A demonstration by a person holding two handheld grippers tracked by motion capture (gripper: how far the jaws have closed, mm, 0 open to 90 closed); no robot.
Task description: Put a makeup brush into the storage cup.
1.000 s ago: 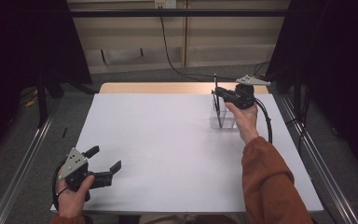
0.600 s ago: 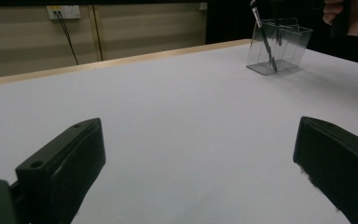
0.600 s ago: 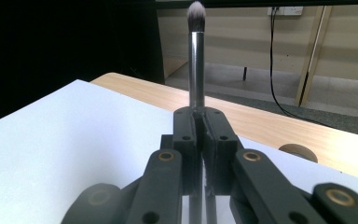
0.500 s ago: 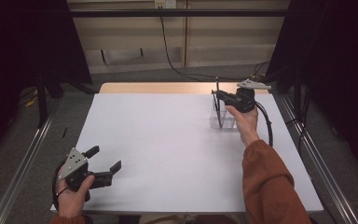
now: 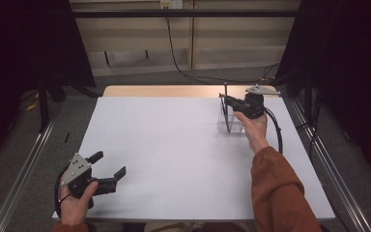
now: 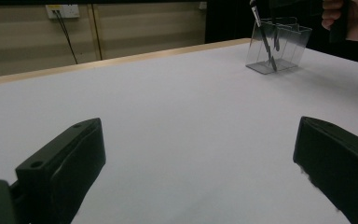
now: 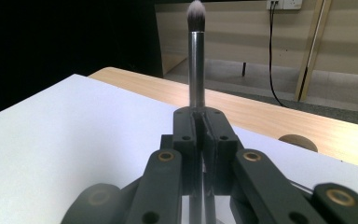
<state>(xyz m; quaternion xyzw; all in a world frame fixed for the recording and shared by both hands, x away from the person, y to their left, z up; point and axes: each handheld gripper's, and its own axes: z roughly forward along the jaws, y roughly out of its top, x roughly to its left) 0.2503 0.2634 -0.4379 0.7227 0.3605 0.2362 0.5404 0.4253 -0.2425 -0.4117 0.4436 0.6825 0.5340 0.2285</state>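
Still clamped on upright makeup brush (image 7: 196, 56) over clear holder (image 6: 279, 45), right tongs (image 5: 224, 98) barely shifted, left tongs (image 5: 110, 165) apart, unmoved.

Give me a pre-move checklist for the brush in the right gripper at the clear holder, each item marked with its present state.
1. Grip: right gripper shut on the slim makeup brush with a silver ferrule and a soft pale tip: ok.
2. Brush attitude: upright between the jaws, bristles up: ok.
3. Handle end inside the clear plastic holder with compartments: it reaches down into it: ok.
4. Which compartment it sits in: cannot tell.
5. Holder upright on the white table: ok.
6. Left gripper open, resting at the near left edge, well apart from the holder: ok.
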